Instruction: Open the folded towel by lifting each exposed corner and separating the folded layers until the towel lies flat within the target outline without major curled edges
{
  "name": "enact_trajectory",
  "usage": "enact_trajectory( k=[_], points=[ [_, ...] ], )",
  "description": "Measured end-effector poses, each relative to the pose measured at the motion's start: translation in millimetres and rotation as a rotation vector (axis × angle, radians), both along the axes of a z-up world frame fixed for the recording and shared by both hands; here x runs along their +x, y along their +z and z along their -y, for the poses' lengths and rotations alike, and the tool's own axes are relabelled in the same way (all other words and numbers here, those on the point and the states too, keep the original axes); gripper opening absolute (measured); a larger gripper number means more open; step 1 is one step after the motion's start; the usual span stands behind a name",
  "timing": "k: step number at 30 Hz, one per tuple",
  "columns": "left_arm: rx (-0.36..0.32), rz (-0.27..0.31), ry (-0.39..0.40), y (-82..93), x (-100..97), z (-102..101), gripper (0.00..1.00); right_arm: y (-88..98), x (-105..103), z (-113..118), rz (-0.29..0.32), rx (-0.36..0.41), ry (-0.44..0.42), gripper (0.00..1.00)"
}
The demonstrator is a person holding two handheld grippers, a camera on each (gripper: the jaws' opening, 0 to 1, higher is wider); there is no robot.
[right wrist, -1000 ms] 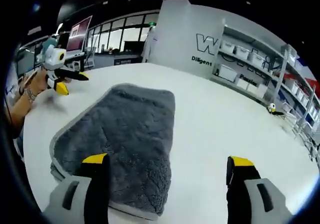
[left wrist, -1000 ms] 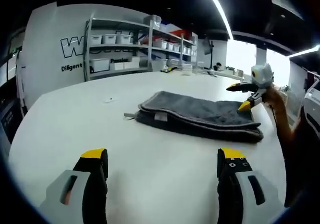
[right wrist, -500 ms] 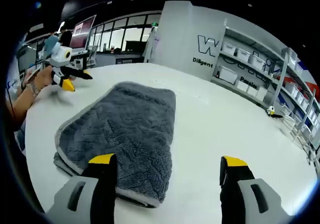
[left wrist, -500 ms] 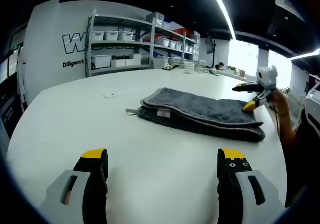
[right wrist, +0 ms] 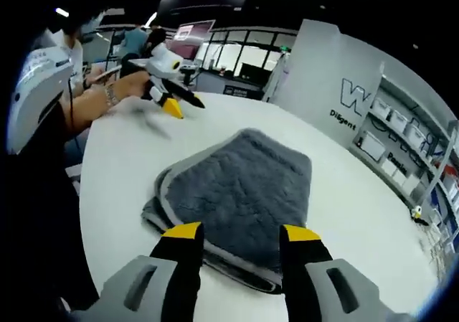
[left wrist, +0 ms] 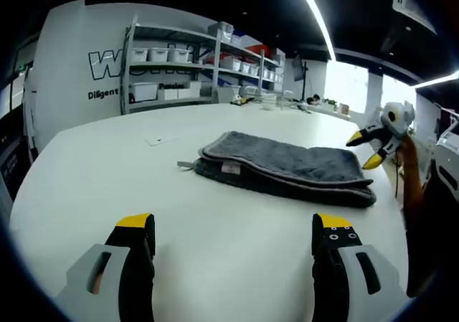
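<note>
The right gripper (right wrist: 237,234) has narrowed its empty jaws above the folded grey towel's (right wrist: 240,196) edge; the left gripper (left wrist: 233,225) stays open. Next: pinch a corner.

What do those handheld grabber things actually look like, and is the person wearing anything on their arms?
Each gripper has two black jaws with yellow tips and grey plastic shells with slots. That goes for the left gripper and the right gripper. In the right gripper view the left one has a white body. The person wears a wristband and a white short sleeve.
</note>
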State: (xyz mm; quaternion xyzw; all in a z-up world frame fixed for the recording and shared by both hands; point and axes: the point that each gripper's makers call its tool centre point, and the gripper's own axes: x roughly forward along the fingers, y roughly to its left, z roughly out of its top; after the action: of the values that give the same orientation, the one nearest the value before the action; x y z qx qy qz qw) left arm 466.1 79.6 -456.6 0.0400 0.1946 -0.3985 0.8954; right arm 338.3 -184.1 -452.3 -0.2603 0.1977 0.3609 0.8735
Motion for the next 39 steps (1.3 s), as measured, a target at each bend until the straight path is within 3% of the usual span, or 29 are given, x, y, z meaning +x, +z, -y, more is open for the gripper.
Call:
enact_trajectory(
  k=[6, 10, 14, 15, 19, 22, 26, 27, 31, 33, 39],
  points=[
    [-0.014, 0.0, -0.01, 2.2, -1.5, 2, 0.89, -7.7, -19, -18, -0.017, -0.031, 0.126, 0.41],
    [-0.021, -0.001, -0.012, 2.8, -1.7, 2, 0.89, -21.3, -27, -31, -0.029, -0.102, 0.207, 0.43],
    [-0.022, -0.001, -0.011, 2.8, -1.7, 1, 0.89, -34.5, -27, -39, -0.029, -0.176, 0.256, 0.4],
    [-0.023, -0.002, -0.012, 2.7, -2.1, 2, 0.89, -31.6, -23, -43, 0.009, -0.181, 0.266, 0.38],
    [-0.022, -0.001, -0.012, 2.4, -2.5, 1, 0.89, -35.1, -25, -49, -0.002, -0.192, 0.3, 0.34],
    [-0.022, -0.001, -0.009, 2.6, -2.3, 0, 0.89, -38.4, -29, -56, -0.03, -0.152, 0.329, 0.25],
    [-0.023, 0.0, -0.01, 2.6, -2.5, 0, 0.89, -28.9, -26, -65, -0.051, -0.013, 0.302, 0.07],
    [-0.023, 0.0, -0.01, 2.6, -2.8, 1, 0.89, -27.3, -27, -67, -0.083, 0.036, 0.29, 0.06],
    [-0.023, -0.001, -0.01, 2.1, -3.0, 1, 0.89, -32.6, -25, -71, -0.085, 0.015, 0.307, 0.05],
    [-0.023, -0.001, -0.009, 1.9, -3.1, 1, 0.89, -29.6, -23, -77, -0.093, 0.053, 0.308, 0.04],
    [-0.024, 0.003, -0.01, 3.2, -3.5, 1, 0.89, -27.7, -22, -98, -0.085, 0.067, 0.339, 0.04]
  ],
)
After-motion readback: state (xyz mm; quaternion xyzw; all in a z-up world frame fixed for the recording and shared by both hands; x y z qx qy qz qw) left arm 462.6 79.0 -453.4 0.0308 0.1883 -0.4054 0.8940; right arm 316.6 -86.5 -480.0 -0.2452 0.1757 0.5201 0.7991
